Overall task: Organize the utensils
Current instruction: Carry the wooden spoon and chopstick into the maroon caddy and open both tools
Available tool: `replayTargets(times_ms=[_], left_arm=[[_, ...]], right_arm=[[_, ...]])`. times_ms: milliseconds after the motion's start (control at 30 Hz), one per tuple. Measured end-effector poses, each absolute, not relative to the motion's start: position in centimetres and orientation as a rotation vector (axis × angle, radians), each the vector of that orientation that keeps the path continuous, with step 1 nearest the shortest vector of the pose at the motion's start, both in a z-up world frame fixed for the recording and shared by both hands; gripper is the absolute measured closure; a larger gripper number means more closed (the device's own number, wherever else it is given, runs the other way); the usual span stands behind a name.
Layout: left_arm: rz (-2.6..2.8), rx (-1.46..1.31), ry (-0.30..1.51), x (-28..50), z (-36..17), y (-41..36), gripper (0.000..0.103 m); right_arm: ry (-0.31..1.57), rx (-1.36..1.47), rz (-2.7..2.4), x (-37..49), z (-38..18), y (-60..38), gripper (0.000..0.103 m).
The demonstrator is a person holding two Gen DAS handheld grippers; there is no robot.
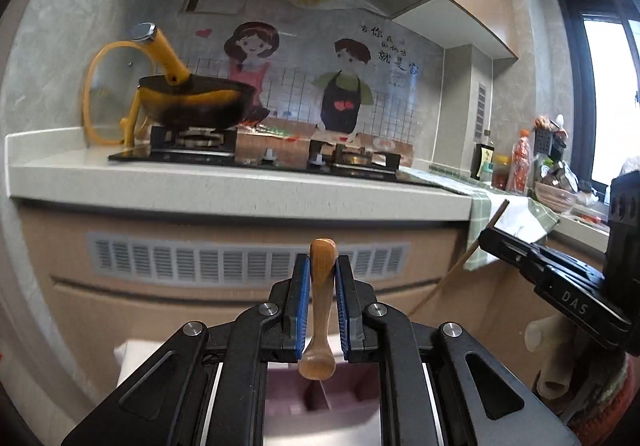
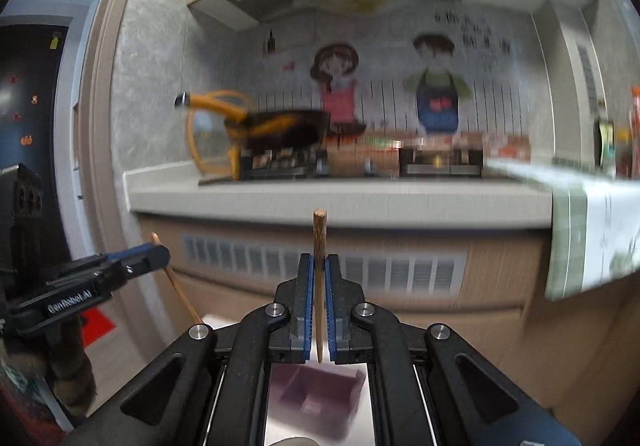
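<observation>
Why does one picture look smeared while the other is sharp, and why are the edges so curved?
Right wrist view: the stove and counter are motion-blurred, the chopstick stays crisp. Left wrist view: mostly sharp, glare at the window. Both: fisheye bending, dark corners.

"DAS" stands on the right hand-held gripper (image 1: 494, 242), "GenRobot.AI" on the left hand-held gripper (image 2: 158, 256).

counter (image 1: 240, 186) edge ahead, open air below
</observation>
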State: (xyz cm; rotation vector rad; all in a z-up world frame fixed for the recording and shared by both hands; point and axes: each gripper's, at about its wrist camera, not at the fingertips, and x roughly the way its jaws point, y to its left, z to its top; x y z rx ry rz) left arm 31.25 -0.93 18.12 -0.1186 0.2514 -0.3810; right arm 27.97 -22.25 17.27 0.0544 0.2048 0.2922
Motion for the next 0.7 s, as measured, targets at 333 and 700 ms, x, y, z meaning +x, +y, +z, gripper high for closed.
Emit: replayTargets(times_ms=[333,700], left_arm=[[-0.382,-0.211,0.437,39.4,9.1,-1.1,0.09],[-0.396,-0.224,0.59,41.1,2.8,-2.1,0.09]], right_arm=[[0.386,0.048,0.242,35.2,9.9,-21.6,0.098],[0.551,0.097,0.244,38.0,2.8,-22.0,0.098]])
